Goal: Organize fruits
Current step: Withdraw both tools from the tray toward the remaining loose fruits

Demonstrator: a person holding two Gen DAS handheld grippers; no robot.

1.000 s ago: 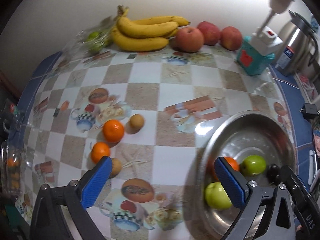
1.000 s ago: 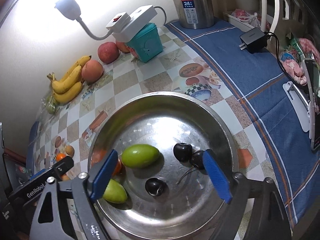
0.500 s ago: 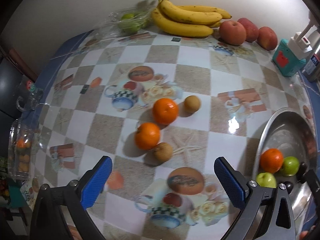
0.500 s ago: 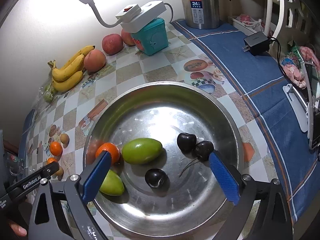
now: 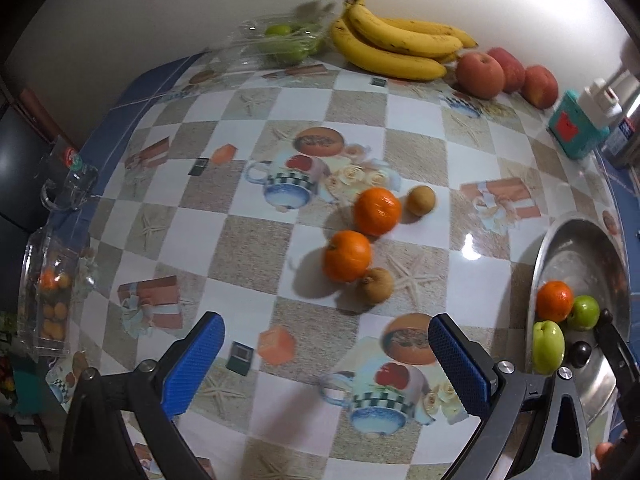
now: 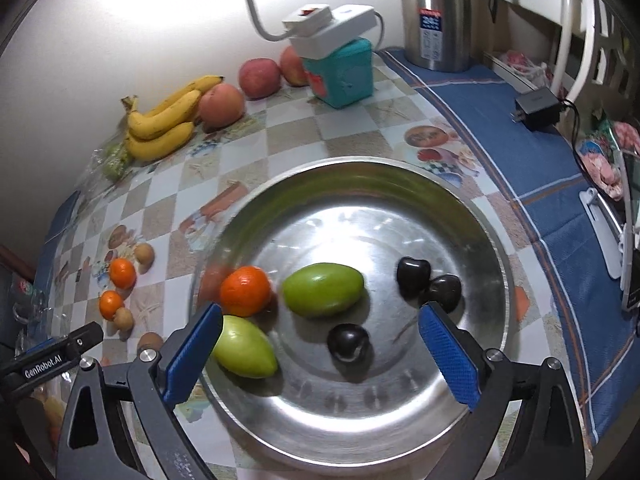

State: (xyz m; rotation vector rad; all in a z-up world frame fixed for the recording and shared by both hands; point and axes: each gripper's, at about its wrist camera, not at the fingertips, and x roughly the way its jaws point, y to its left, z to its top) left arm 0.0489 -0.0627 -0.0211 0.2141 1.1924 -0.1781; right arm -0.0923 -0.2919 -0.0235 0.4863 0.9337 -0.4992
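— Which step are they on, would you say?

— Gathering the loose fruit into the metal bowl, I'd judge. One orange is in there already, along with two green fruits and three dark cherries. The right gripper hangs just above the bowl, jaws spread wide, nothing between its blue pads — empty-handed, then.

— And the other one?

— The left gripper is over the checked tablecloth, pointing steeply down, also wide open and holding nothing. Ahead of it lies a little cluster: two oranges, one beyond the other, and two small brown fruits, the nearer one touching the nearer orange.

— So that cluster's next?

— That's my guess — the nearer orange looks the likeliest pick. The gripper would need to move forward and drop so the pads straddle it, then close gently; it's round and could roll, and the brown fruit right against it may get nudged or pinched if the approach is off.

— What about the bananas and the apples?

— They're lined up against the far wall, well apart from the bowl, beside a clear pack of green fruit. Whether they belong in the bowl too, I can't tell from here.
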